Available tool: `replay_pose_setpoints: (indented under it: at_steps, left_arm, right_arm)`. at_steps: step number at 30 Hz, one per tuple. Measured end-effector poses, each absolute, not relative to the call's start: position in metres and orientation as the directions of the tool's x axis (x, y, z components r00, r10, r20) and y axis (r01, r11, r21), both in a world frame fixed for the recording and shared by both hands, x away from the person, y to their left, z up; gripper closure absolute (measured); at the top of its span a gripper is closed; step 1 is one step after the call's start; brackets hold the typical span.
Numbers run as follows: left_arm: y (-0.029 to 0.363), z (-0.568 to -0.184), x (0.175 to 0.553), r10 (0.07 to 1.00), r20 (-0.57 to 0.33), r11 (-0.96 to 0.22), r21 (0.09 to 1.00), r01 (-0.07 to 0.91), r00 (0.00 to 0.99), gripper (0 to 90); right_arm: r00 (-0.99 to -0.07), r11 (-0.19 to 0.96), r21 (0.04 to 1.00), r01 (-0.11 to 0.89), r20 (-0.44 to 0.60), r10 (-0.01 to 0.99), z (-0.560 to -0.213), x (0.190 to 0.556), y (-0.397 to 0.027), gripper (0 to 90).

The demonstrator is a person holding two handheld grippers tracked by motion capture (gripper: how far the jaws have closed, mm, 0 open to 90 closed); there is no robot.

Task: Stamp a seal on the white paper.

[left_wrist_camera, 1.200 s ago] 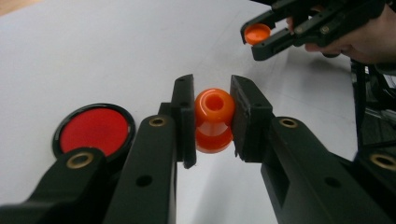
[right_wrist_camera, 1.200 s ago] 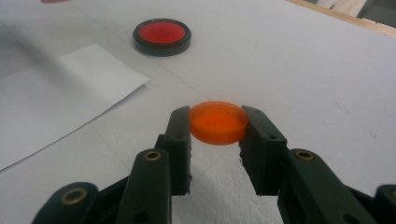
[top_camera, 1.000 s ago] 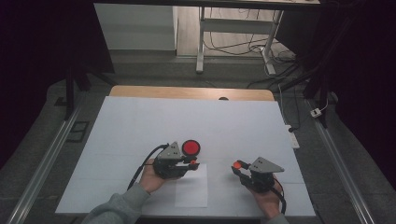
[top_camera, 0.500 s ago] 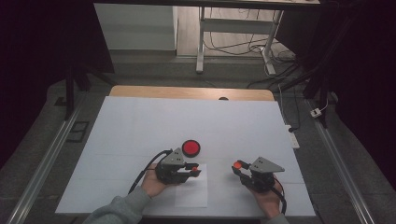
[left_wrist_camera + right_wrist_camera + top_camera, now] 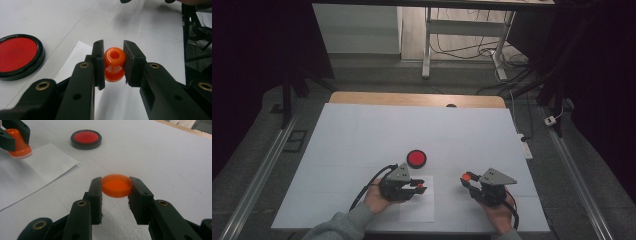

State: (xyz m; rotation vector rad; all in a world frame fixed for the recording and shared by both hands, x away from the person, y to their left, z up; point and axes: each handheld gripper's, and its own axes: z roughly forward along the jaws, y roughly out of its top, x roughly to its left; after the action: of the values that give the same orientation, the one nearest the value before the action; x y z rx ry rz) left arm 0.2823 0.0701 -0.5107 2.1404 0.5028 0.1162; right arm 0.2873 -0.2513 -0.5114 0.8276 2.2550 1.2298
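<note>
**Two orange pieces gripped over white bench**

White covering spreads across the bench (image 5: 362, 135). Lower centre of the high view, the left hand-held gripper (image 5: 113, 63) clenches an orange stamp (image 5: 114, 64) over a paper sheet (image 5: 418, 206). Lower right, the right hand-held gripper (image 5: 116, 187) clasps an orange cap (image 5: 116, 185). A red ink pad (image 5: 416, 158) sits mid-frame.

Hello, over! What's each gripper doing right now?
Left gripper shut on orange stamp, over white paper. Right gripper shut on orange cap. Red ink pad beyond, nothing blocking.
</note>
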Motion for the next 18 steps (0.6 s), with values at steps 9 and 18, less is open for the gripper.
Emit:
replay_pose_setpoints:
  at_steps: [9,18]
  left_arm:
    - [0.072,-0.518,0.281,0.406,-0.103,-0.531,0.782,0.326,0.908,72.4]
    - [0.071,-0.525,0.281,0.408,-0.106,-0.556,0.759,0.339,0.907,72.4]
  right_arm:
    - [-0.725,0.425,0.857,0.292,-0.092,0.683,-0.511,0.287,-0.251,64.3]
    - [-0.724,0.424,0.857,0.293,-0.091,0.684,-0.512,0.287,-0.251,64.3]
